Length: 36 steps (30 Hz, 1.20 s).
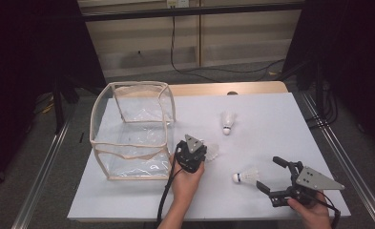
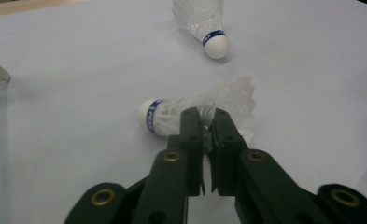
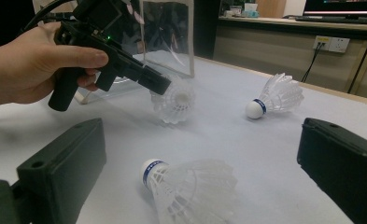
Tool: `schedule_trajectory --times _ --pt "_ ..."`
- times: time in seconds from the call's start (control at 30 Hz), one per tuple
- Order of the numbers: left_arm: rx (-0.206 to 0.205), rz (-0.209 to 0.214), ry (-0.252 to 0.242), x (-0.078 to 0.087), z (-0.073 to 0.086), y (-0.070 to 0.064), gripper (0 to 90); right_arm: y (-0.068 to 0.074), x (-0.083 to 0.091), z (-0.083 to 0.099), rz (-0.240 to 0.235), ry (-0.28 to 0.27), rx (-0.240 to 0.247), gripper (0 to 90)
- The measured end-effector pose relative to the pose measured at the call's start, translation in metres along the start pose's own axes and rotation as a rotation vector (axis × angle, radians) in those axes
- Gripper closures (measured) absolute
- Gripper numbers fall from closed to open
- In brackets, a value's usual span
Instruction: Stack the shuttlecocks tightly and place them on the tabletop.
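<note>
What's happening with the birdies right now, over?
Left gripper shut on feather skirt of middle shuttlecock. Right gripper open around near shuttlecock, not touching. Far shuttlecock lies loose. Clear bag open; nothing blocking.

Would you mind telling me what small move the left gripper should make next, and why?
Probably lift and carry it left over the clear bag. The left gripper is shut on the feathers of a shuttlecock that seems to lie on the table, and the open-topped bag stands just to its left.
</note>
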State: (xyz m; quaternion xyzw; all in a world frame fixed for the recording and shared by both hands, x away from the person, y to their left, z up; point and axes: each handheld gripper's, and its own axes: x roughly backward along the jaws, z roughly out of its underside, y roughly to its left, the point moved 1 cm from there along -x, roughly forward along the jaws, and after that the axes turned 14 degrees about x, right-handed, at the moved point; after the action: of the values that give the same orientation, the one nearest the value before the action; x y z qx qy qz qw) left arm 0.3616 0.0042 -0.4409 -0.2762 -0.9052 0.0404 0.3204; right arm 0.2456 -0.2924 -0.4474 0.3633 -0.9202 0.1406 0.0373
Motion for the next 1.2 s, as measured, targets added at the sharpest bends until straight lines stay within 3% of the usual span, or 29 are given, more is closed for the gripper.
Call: schedule_trajectory --times 0.17,0.27,0.77,1.2 --pt "0.010 -0.010 0.016 0.001 -0.007 -0.002 90.0 0.000 0.000 0.000 0.002 -0.001 -0.001 0.7" --pt "0.048 -0.021 0.015 0.003 -0.011 -0.006 90.0 0.000 0.000 0.000 0.002 0.000 -0.003 0.7" --pt "0.089 -0.076 0.020 0.009 -0.038 -0.012 90.0 0.000 0.001 0.000 0.000 -0.006 -0.002 0.7" --pt "0.123 -0.108 0.010 0.011 -0.041 -0.008 90.0 0.000 0.001 0.000 0.001 -0.004 -0.005 0.7"
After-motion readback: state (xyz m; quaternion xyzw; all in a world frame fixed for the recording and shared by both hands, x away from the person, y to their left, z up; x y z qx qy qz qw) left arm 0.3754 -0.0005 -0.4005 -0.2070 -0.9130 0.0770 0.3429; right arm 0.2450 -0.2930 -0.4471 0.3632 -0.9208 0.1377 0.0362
